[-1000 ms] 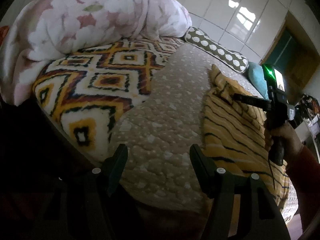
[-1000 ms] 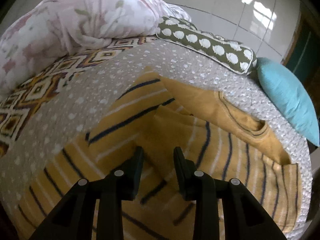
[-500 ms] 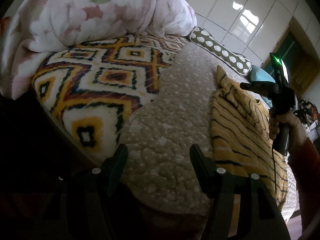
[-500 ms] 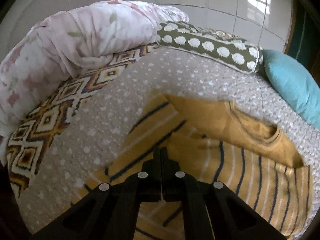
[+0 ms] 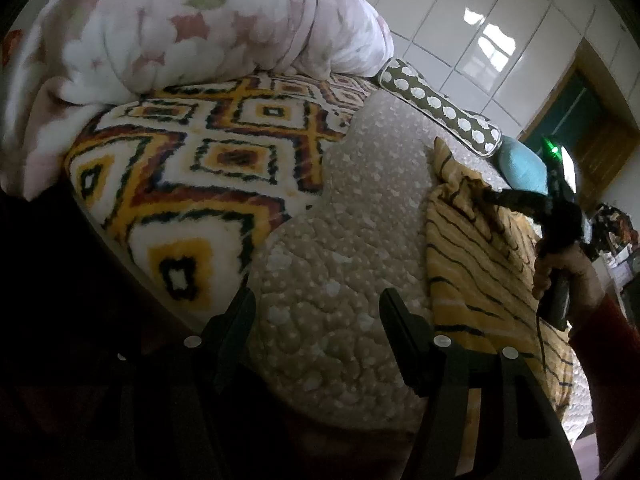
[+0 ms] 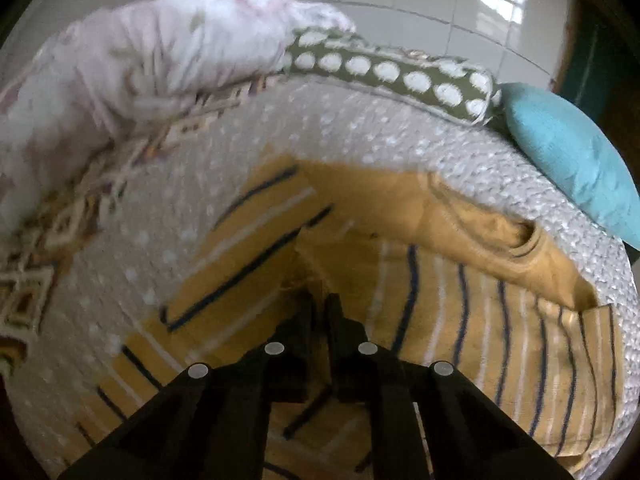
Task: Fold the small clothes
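A small yellow shirt with dark and white stripes (image 6: 460, 288) lies on the beige dotted bed cover (image 6: 208, 208); one sleeve is folded in across the body. My right gripper (image 6: 320, 304) is shut on a fold of the striped shirt near its middle and lifts it slightly. In the left wrist view the shirt (image 5: 472, 248) lies at the right, with the right gripper (image 5: 496, 200) pinching it. My left gripper (image 5: 316, 308) is open and empty, low at the bed's near edge, left of the shirt.
A pink floral quilt (image 5: 192, 20) is bundled at the back left on a patterned orange blanket (image 5: 192, 160). A green dotted bolster (image 6: 392, 76) and a blue cushion (image 6: 568, 160) lie along the tiled wall. A dark doorway (image 5: 576, 120) is at right.
My right gripper closed on the shirt's fold and has begun lifting it. The left gripper stayed open and shifted slightly at the bed's edge.
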The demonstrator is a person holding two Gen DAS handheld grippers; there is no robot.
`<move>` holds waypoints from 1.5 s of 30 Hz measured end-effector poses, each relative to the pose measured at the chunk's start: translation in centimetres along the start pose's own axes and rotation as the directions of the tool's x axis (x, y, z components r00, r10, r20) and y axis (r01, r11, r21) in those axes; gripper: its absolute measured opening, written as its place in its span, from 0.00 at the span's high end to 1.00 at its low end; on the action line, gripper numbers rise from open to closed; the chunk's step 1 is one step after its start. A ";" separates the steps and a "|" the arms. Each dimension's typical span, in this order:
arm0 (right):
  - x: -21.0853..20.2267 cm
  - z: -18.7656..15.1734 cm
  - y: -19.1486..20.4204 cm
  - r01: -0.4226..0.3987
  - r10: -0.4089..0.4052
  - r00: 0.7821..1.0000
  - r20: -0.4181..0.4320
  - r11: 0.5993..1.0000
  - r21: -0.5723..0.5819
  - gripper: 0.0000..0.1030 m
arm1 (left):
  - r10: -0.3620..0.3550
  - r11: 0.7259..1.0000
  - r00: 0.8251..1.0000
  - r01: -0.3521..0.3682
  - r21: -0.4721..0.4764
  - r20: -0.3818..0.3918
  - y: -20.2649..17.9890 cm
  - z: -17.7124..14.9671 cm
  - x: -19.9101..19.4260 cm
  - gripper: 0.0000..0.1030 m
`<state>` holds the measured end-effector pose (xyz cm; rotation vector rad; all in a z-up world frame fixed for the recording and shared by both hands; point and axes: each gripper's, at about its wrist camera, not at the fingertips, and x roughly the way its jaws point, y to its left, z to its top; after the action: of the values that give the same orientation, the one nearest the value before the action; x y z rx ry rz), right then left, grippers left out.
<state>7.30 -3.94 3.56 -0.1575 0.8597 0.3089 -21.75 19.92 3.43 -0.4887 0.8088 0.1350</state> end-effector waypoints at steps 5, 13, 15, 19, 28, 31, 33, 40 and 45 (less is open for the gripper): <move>-0.6 1.7 1.6 -0.046 0.046 0.999 0.018 0.999 0.007 0.94 | 0.013 0.999 1.000 -0.014 0.031 0.028 -0.6 -0.1 0.0 0.39; 1.6 2.0 3.9 -0.097 0.097 0.995 -0.037 0.995 0.000 0.92 | 0.029 0.989 1.000 -0.027 0.143 -0.012 -2.6 -0.5 0.0 0.32; -1.4 1.7 2.7 -0.084 0.084 0.996 0.028 0.996 -0.005 0.87 | 0.013 0.990 0.999 -0.007 0.139 -0.043 -2.8 -0.5 0.0 0.32; -8.6 -0.6 -0.8 -0.085 0.086 0.988 0.128 0.996 -0.007 0.23 | -0.092 0.990 0.989 0.103 0.093 -0.117 -3.4 -0.5 0.3 0.32; -17.2 -15.4 -14.8 -0.066 0.073 0.997 -0.019 0.966 0.249 0.35 | -0.232 0.962 0.945 0.258 0.091 -0.230 -7.6 1.4 4.8 0.32; -18.0 -20.8 -19.0 -0.017 0.034 0.999 -0.039 0.930 0.366 0.47 | -0.265 0.949 0.920 0.302 0.088 -0.290 -9.0 1.9 7.2 0.32; -18.1 -24.6 -21.2 0.000 0.026 0.998 -0.050 0.891 0.454 0.57 | -0.285 0.942 0.908 0.324 0.084 -0.307 -9.9 2.1 8.6 0.33; -15.7 -31.6 -21.9 -0.335 0.337 0.932 0.131 0.669 0.663 0.71 | -0.382 0.907 0.853 0.420 0.033 -0.357 -11.8 -0.3 8.8 0.51; -15.3 -33.1 -19.7 -0.486 0.470 0.855 0.219 0.581 0.653 0.71 | -0.411 0.891 0.839 0.453 0.038 -0.356 -11.6 -2.7 6.7 0.52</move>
<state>-19.41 -34.27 -5.85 0.8121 0.9358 0.4741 -15.49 8.00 1.26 -0.5779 1.0159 -0.4313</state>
